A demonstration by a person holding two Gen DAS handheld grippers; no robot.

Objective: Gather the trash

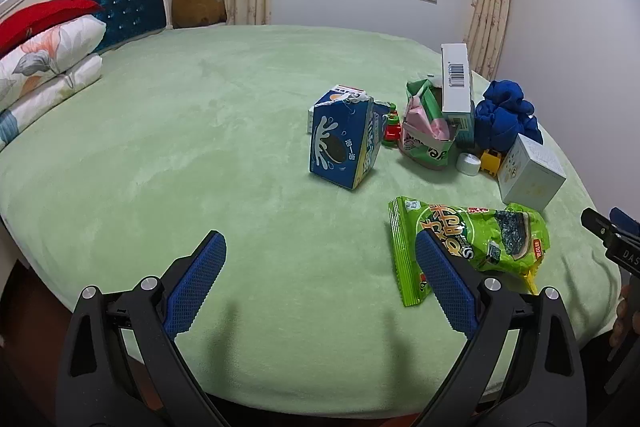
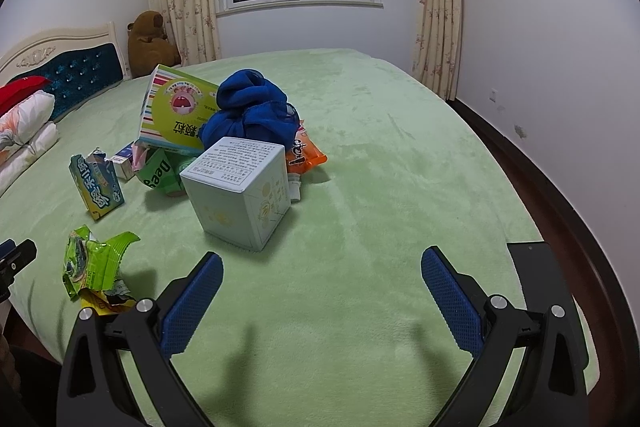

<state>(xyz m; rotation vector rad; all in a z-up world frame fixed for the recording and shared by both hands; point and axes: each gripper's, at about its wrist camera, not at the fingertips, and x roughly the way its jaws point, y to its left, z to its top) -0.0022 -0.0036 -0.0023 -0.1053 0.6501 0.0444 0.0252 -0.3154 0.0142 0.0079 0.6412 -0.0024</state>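
Trash is lying scattered near the bed's [image 1: 200, 155] foot edge while we are holding the left gripper [image 1: 320, 283] and right gripper [image 2: 322, 293] spread and empty. We are judging the crinkled green snack wrapper [image 1: 472, 243] nearest; pinching its flat sealed edge looks wisest. Only the right view is showing an orange packet [image 2: 306, 153].

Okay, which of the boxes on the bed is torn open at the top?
The blue cardboard snack box with the splash picture: its top edge is ragged and torn. The pale cube box looks closed and intact.
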